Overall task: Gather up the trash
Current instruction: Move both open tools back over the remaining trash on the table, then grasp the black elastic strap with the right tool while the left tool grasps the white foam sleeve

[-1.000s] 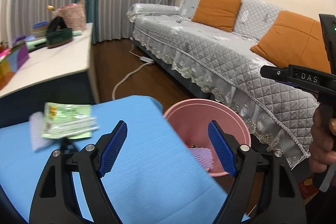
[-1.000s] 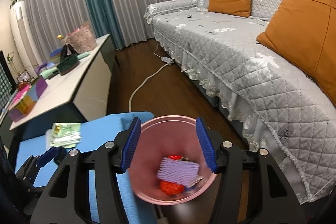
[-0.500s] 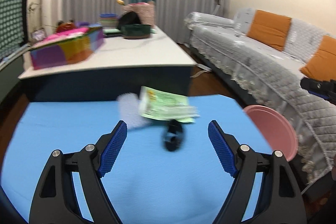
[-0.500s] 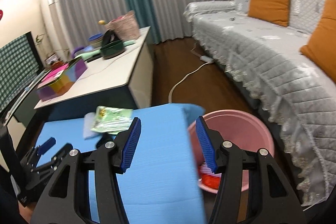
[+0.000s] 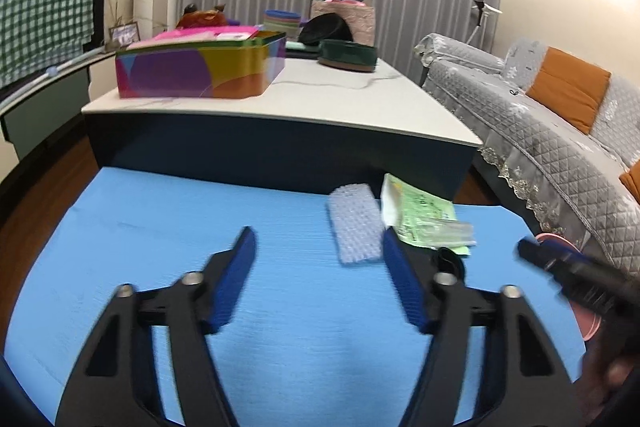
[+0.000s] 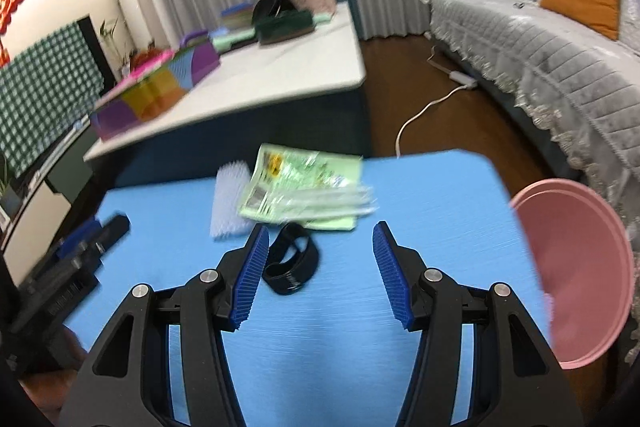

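Note:
On the blue mat (image 5: pixel 160 227) lie a green printed packet (image 5: pixel 424 223), a white bumpy sheet (image 5: pixel 354 227) and a black band (image 5: pixel 450 261). My left gripper (image 5: pixel 320 283) hovers over the mat, short of the white sheet. Its jaws are closing with nothing between them. My right gripper (image 6: pixel 322 275) is open above the mat. The black band (image 6: pixel 292 263) lies just inside its left finger, untouched, with the green packet (image 6: pixel 304 191) and white sheet (image 6: pixel 230 205) beyond. The pink bin (image 6: pixel 576 267) stands at the mat's right.
A low white-topped table (image 5: pixel 320 95) behind the mat carries a colourful tin (image 5: pixel 200 67), a dark green bowl (image 5: pixel 348 53) and a basket. A grey quilted sofa (image 6: pixel 540 39) with orange cushions lines the right. A white cable (image 6: pixel 424 111) runs across the wooden floor.
Both views have swung left, away from the pink bin and onto the blue mat with its trash. The left jaws stand narrower than before. The right gripper has come down close to the black band.

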### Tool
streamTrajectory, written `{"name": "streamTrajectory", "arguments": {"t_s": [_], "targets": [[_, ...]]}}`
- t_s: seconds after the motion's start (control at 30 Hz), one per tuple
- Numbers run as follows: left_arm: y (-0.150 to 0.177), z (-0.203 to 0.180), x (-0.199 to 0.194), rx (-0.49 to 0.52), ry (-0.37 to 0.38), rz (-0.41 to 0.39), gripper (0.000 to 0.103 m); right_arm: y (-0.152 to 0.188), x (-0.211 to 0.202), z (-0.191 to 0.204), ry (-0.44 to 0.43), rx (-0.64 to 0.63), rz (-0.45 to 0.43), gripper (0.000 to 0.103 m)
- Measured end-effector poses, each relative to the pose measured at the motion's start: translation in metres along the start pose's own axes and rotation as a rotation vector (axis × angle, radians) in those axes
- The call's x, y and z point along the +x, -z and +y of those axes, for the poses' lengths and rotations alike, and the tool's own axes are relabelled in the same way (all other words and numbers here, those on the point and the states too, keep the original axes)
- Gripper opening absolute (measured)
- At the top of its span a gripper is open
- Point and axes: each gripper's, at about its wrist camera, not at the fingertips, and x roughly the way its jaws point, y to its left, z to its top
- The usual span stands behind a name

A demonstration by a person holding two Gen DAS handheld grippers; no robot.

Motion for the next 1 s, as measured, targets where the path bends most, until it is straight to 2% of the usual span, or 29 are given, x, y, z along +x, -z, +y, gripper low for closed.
{"name": "streamTrajectory", "arguments": {"t_s": [0.07, 0.17, 0.33, 0.4, 0.43, 0.5, 0.57, 0.67, 0.73, 1.0], "targets": [[0.0, 0.006, 0.007, -0.012, 0.007, 0.011, 0.043, 0.007, 0.016, 0.008, 0.003, -0.012, 0.03, 0.066], [0.0, 0.009, 0.02, -0.019, 0.016, 0.027, 0.033, 0.017, 0.042, 0.018, 0.01, -0.044, 0.078, 0.067], [-0.002, 0.005, 0.044, -0.023, 0.052, 0.05, 0.033, 0.022, 0.067, 0.021, 0.028, -0.044, 0.134, 0.067], [-0.003, 0.002, 0.054, -0.028, 0.062, 0.066, 0.034, 0.022, 0.072, 0.022, 0.06, -0.053, 0.149, 0.067], [-0.003, 0.002, 0.059, -0.033, 0.066, 0.074, 0.034, 0.022, 0.073, 0.022, 0.066, -0.053, 0.153, 0.066], [-0.003, 0.0, 0.071, -0.054, 0.08, 0.093, 0.042, 0.021, 0.072, 0.022, 0.093, -0.065, 0.145, 0.055], [-0.003, -0.002, 0.081, -0.064, 0.087, 0.113, 0.051, 0.022, 0.072, 0.022, 0.108, -0.076, 0.144, 0.038], [0.0, -0.008, 0.096, -0.054, 0.094, 0.161, 0.052, 0.023, 0.069, 0.016, 0.114, -0.068, 0.137, 0.025], [0.003, -0.01, 0.102, -0.053, 0.077, 0.189, 0.052, 0.022, 0.07, 0.013, 0.116, -0.061, 0.135, 0.02], [0.01, -0.018, 0.122, -0.059, 0.092, 0.294, 0.051, 0.02, 0.062, 0.007, 0.115, -0.067, 0.119, 0.017]]}}
